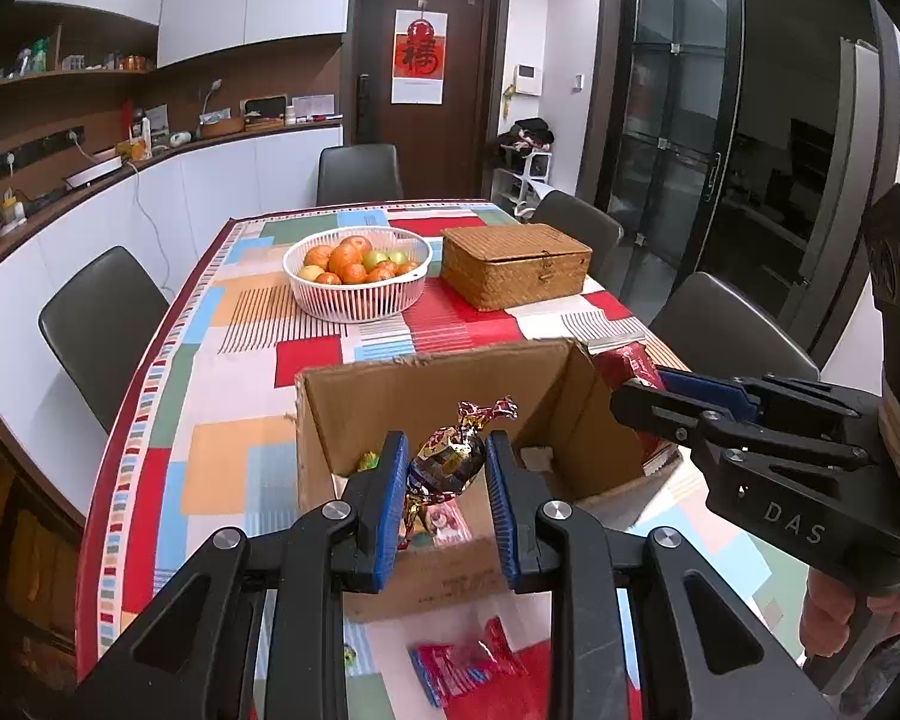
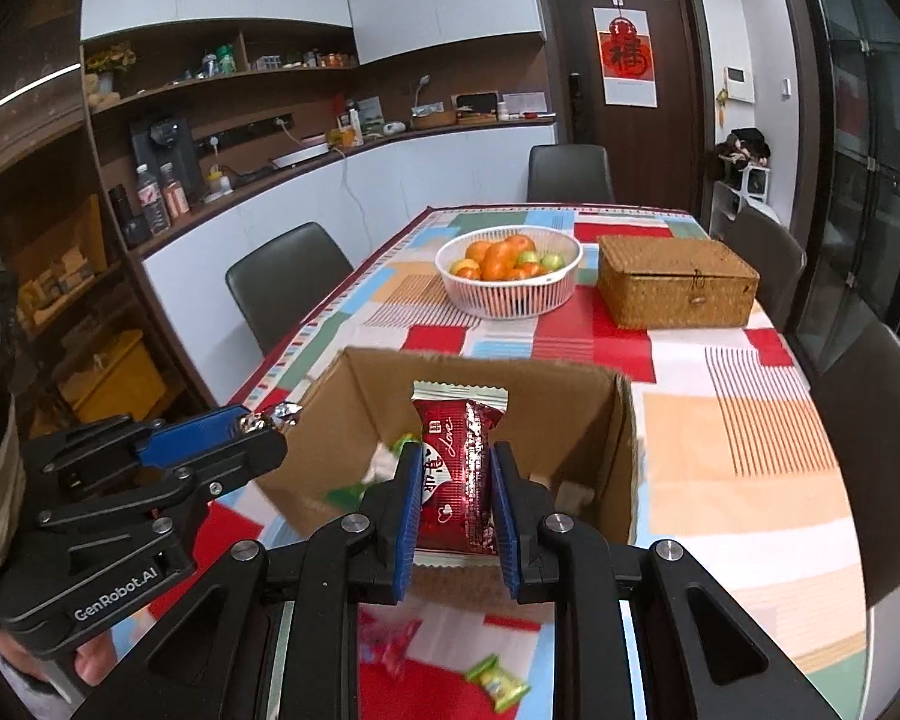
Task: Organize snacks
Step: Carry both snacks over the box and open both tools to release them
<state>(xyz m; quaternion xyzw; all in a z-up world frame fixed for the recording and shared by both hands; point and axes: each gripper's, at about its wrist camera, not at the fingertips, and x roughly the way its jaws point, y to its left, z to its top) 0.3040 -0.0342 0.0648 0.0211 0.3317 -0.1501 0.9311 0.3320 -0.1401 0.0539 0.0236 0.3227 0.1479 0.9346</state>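
Observation:
An open cardboard box stands on the patchwork tablecloth, with a few small snacks inside. My left gripper is shut on a foil-wrapped candy and holds it over the box's near edge; its twisted end shows in the right wrist view. My right gripper is shut on a red snack packet above the box's near side; it also shows in the left wrist view at the box's right wall. A red-and-blue packet and a green candy lie on the table in front of the box.
A white basket of oranges and a closed wicker box stand farther back on the table. Dark chairs surround it. A counter with cabinets runs along the left wall.

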